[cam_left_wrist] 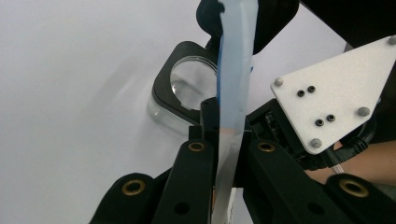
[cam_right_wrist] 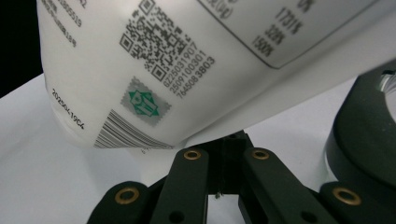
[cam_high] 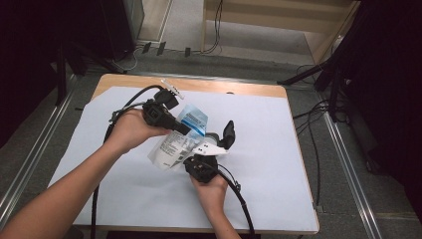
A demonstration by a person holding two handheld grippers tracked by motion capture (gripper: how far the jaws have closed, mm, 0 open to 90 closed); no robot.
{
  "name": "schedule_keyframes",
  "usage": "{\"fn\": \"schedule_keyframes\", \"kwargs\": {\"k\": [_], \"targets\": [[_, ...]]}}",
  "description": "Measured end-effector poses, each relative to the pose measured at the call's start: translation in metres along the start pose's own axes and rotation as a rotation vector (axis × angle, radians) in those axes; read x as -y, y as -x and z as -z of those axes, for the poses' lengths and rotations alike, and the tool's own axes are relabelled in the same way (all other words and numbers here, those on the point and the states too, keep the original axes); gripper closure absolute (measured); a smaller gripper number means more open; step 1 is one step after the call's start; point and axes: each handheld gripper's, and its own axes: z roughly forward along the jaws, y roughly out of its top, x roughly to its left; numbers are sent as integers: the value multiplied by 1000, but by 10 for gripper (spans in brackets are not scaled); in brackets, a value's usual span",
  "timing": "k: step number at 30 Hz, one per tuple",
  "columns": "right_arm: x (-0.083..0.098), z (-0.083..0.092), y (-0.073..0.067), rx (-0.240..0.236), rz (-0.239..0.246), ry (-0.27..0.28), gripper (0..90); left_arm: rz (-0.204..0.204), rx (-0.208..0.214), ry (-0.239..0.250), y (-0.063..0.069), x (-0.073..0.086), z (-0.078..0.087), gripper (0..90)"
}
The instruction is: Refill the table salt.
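Right hand-held gripper [cam_high: 198, 153], nearest us, has its jaws clamped on the lower edge of the white pouch [cam_high: 175, 144], while our left hand-held gripper [cam_high: 186, 129] pinches the blue top strip, so the pouch hangs between them above the surface [cam_high: 268, 164]. If we pull apart unevenly, the thin film could slip or tear off-line and spill; beyond sits the black-framed glass container [cam_left_wrist: 187, 88]
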Motion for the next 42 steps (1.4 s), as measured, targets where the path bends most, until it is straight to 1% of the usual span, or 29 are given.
{"fn": "schedule_keyframes", "kwargs": {"k": [5,11,12,13,17,22,23,24,26,27,29,30,40,42], "targets": [[-1,-1,-1,-6,-9,7,900,9,-5,-4,-2,-3,-3,900],[1,-3,-4,-7,-12,5,900,10,-9,-20,-3,-5,-7,900],[1,-3,-4,-9,-14,6,900,11,-2,-25,-3,-6,-7,900],[1,-3,-4,-8,-14,8,900,14,-9,-23,-3,-6,-7,900],[2,-5,-3,-11,-26,13,900,24,-9,-26,-5,-7,-9,900],[3,-6,-3,-17,-35,10,900,24,-18,-33,-4,-9,-14,900],[3,-7,-3,-16,-34,10,900,25,-12,-38,-5,-10,-15,900],[3,-7,-3,-16,-34,10,900,27,-17,-36,-5,-10,-16,900],[3,-8,-2,-21,-40,14,900,29,-20,-35,-5,-11,-17,900],[3,-9,-2,-22,-46,13,900,28,-13,-42,-6,-11,-17,900],[3,-9,-2,-27,-52,11,900,36,-20,-36,-6,-12,-19,900],[3,-9,-2,-30,-57,14,900,36,-15,-40,-6,-13,-19,900],[2,-8,-1,-35,-69,28,900,25,-28,-49,-4,-20,-25,900],[1,-8,0,-38,-76,30,900,33,-31,-48,-5,-21,-26,900]]}}
